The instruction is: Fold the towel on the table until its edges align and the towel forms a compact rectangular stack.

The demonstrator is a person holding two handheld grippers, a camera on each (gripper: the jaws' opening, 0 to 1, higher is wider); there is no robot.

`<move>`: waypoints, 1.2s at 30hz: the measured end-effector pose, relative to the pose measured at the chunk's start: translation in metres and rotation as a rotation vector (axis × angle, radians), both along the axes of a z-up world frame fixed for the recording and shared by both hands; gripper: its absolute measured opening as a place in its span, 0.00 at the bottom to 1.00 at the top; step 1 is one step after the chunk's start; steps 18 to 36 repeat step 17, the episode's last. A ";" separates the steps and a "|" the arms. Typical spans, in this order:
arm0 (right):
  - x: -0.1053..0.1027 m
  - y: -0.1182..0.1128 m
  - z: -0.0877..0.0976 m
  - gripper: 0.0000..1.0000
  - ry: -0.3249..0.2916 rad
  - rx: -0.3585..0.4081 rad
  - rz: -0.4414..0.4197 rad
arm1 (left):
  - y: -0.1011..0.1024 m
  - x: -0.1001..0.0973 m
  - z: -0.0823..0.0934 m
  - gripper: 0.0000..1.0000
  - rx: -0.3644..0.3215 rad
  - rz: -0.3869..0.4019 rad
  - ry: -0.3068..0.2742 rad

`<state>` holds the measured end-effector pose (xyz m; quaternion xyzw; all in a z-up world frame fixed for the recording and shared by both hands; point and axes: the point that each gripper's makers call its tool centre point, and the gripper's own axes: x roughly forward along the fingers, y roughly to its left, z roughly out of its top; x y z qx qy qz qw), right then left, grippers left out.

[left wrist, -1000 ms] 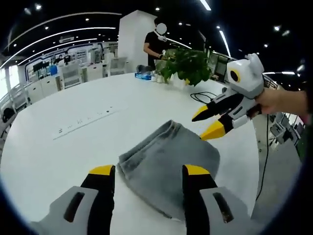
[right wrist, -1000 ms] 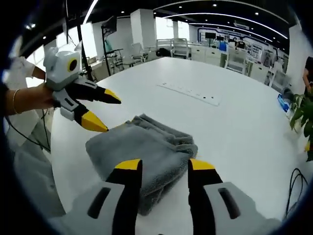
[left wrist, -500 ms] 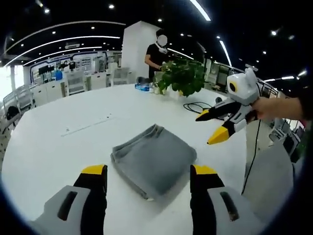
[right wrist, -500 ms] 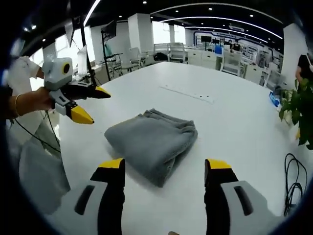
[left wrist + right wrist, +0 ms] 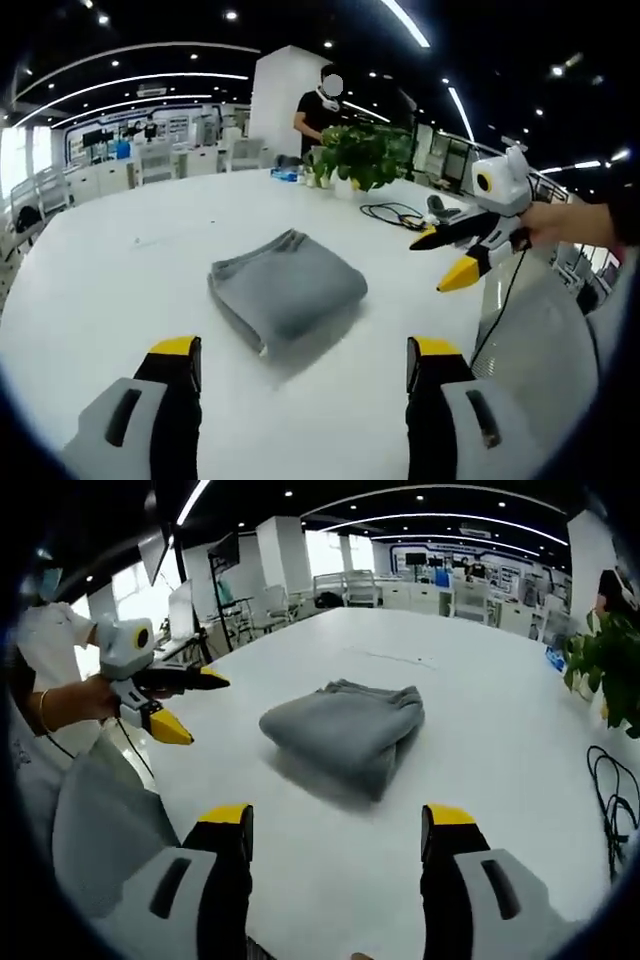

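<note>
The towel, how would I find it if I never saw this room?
Look at the big white table. Near its middle lies the towel, grey and folded into a thick soft stack. The plant and black cable sit far off at the edge.

Looks like a big open-plan office: long white counter, rows of desks and chairs, ceiling strip lights, potted plant.

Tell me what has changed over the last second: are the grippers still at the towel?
Both have backed off. A second ago the left gripper and the right gripper had their jaws right at the folded grey towel; now both hang open, clear of it near the table edge, holding nothing. The towel looks unmoved, the same compact folded stack; its apparent shift comes from the cameras pulling back. The plant is still in place.
</note>
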<state>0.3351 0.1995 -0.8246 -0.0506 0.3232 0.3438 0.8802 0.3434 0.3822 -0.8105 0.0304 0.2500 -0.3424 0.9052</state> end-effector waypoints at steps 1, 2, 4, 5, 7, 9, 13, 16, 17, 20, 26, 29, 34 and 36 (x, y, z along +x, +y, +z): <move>-0.003 0.000 -0.001 0.68 0.003 0.000 -0.001 | 0.000 -0.002 -0.001 0.88 -0.001 0.001 0.002; -0.005 0.000 -0.002 0.68 0.006 0.001 -0.002 | 0.001 -0.005 -0.001 0.88 -0.002 0.002 0.003; -0.011 0.000 -0.002 0.68 0.010 0.002 -0.005 | 0.002 -0.009 -0.004 0.89 -0.003 0.004 0.007; -0.013 0.000 -0.002 0.68 0.009 0.004 -0.009 | 0.003 -0.011 -0.003 0.89 -0.005 0.005 0.006; -0.017 0.001 -0.001 0.68 0.007 0.007 -0.016 | 0.003 -0.014 -0.004 0.90 -0.011 0.002 0.005; -0.021 0.000 -0.003 0.68 0.008 0.005 -0.023 | 0.002 -0.017 -0.006 0.92 -0.011 -0.006 0.004; -0.030 -0.002 -0.004 0.69 0.013 0.002 -0.036 | -0.001 -0.025 -0.007 0.94 -0.022 -0.020 0.005; -0.036 -0.005 -0.004 0.68 0.018 0.004 -0.040 | -0.003 -0.028 -0.002 0.94 -0.046 -0.017 -0.009; -0.039 -0.007 -0.005 0.68 0.025 -0.001 -0.041 | -0.004 -0.029 -0.001 0.94 -0.053 -0.019 -0.013; -0.039 -0.007 -0.005 0.68 0.025 -0.001 -0.041 | -0.004 -0.029 -0.001 0.94 -0.053 -0.019 -0.013; -0.039 -0.007 -0.005 0.68 0.025 -0.001 -0.041 | -0.004 -0.029 -0.001 0.94 -0.053 -0.019 -0.013; -0.039 -0.007 -0.005 0.68 0.025 -0.001 -0.041 | -0.004 -0.029 -0.001 0.94 -0.053 -0.019 -0.013; -0.039 -0.007 -0.005 0.68 0.025 -0.001 -0.041 | -0.004 -0.029 -0.001 0.94 -0.053 -0.019 -0.013; -0.039 -0.007 -0.005 0.68 0.025 -0.001 -0.041 | -0.004 -0.029 -0.001 0.94 -0.053 -0.019 -0.013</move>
